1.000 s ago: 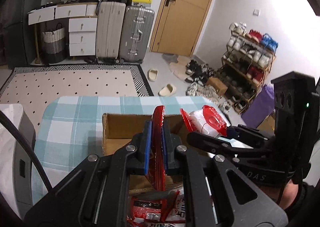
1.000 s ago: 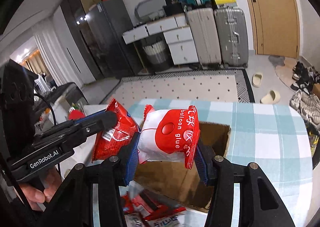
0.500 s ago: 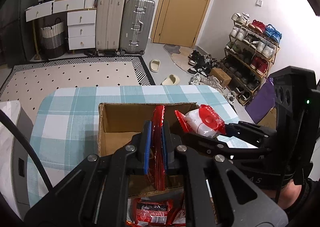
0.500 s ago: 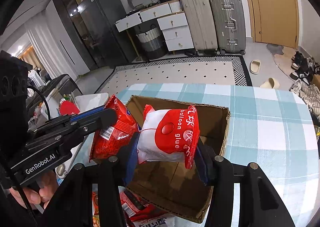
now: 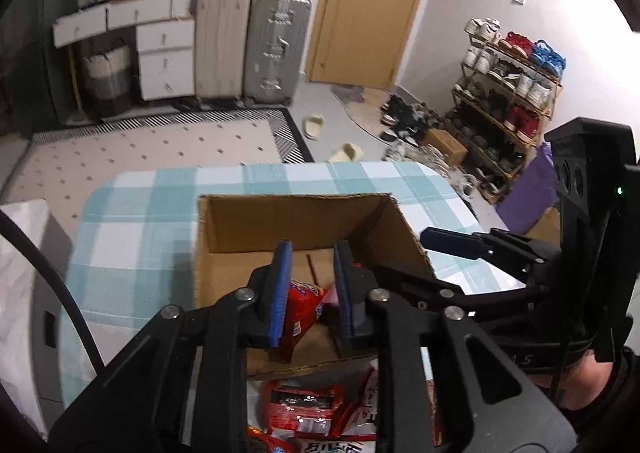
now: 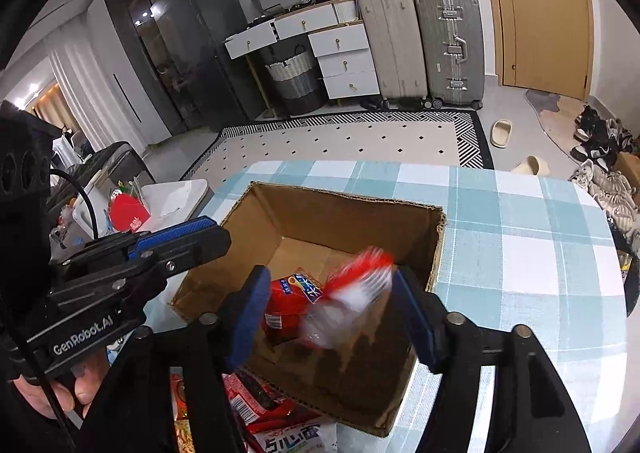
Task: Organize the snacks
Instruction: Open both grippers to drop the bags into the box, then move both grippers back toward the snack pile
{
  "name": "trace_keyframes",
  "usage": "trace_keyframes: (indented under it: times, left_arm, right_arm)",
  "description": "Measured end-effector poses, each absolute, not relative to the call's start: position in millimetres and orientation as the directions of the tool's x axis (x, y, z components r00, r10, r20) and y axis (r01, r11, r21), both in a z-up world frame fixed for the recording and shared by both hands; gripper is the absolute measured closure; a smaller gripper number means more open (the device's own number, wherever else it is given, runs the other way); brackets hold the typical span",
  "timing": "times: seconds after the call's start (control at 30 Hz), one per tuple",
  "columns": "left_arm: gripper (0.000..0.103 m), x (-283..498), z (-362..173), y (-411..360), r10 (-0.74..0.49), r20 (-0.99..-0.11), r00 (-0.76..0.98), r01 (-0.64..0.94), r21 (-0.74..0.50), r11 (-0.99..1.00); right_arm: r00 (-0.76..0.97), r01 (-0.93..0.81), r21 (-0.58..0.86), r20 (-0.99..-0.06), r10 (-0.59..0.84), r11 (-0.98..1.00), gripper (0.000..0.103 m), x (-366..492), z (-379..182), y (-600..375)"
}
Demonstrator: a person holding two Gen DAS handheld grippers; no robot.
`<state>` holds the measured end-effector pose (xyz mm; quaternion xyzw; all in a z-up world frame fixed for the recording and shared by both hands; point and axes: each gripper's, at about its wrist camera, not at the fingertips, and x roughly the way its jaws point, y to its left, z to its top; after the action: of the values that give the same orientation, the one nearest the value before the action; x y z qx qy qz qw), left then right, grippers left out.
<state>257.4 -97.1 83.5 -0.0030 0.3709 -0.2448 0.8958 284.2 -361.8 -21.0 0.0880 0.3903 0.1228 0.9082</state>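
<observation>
Above the cardboard box (image 6: pixel 352 221), both hand-held grippers (image 5: pixel 309 287) (image 6: pixel 334 311) agape; blurred red-white packet (image 6: pixel 348 303) tilted, orientation unclear.

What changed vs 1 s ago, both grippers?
Both opened. The left gripper let go of the red packet, now lying in the cardboard box. The right gripper released the white-and-red packet, blurred, dropping into the box. The box, checked tablecloth and snack pile stayed put.

Both wrist views close above cardboard box (image 5: pixel 304 221)
</observation>
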Motion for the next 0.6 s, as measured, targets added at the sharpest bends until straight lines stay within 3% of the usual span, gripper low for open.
trace_keyframes:
  times: [0.13,0.27,0.43,0.6]
  left_arm:
    - [0.067,244,90,-89,-0.45,-0.656,0.606,0.438,-0.197,0.877]
    - [0.06,218,104,-84,-0.419,-0.636,0.648,0.444,-0.133,0.886]
    - [0.031,178,126,-71,-0.4,-0.562,0.724,0.423,-0.096,0.901]
    - [0.025,133,145,-55,-0.391,-0.5,0.773,0.408,-0.081,0.91]
  right_arm:
    - [0.67,-0.163,0.245,-0.684,0.289,0.956,0.027,277,-16,-362]
    - [0.69,-0.159,0.276,-0.655,0.307,0.948,0.027,259,-6,-367]
    - [0.739,-0.185,0.259,-0.6,0.308,0.948,0.026,221,14,-366]
    - [0.784,-0.216,0.247,-0.532,0.318,0.945,0.02,171,29,-362]
